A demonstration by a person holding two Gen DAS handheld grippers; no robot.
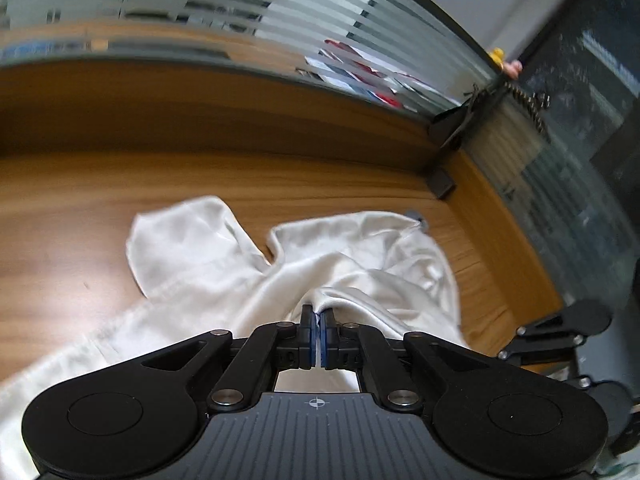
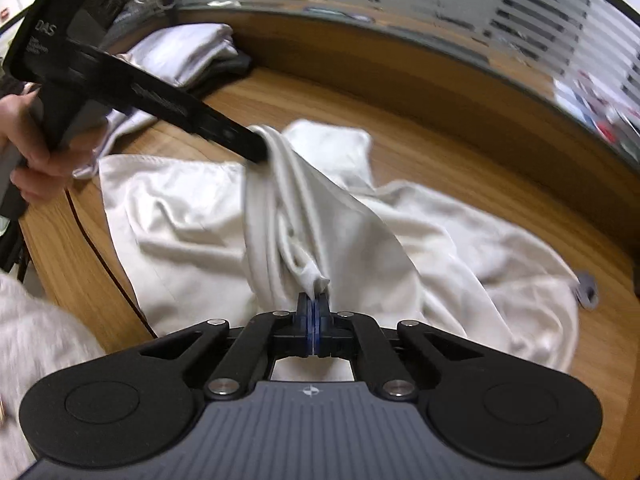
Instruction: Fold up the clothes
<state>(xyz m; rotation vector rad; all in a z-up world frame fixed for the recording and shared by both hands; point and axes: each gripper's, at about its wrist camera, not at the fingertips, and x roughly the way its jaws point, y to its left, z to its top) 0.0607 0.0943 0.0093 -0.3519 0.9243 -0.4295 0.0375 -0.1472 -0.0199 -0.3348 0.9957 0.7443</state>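
A crumpled white garment (image 1: pixel 224 264) (image 2: pixel 460 240) lies spread over the wooden table (image 1: pixel 80 184) (image 2: pixel 440 148). My left gripper (image 1: pixel 318 314) is shut, pinching a ridge of the white cloth between its blue pads. In the right wrist view the left gripper (image 2: pixel 258 148) comes in from the upper left, held by a hand (image 2: pixel 28 152), and lifts a bunched fold of the garment. My right gripper (image 2: pixel 314 300) is shut on a small corner of the same cloth. A taut band of fabric runs between the two grippers above the table.
A stack of folded white and grey clothes (image 2: pixel 188 56) sits at the table's far left corner. A glass partition with frosted stripes (image 1: pixel 320 20) rims the table's far side. A dark cable (image 2: pixel 104 260) runs along the near left edge. A small grey tag (image 2: pixel 586 286) lies by the garment.
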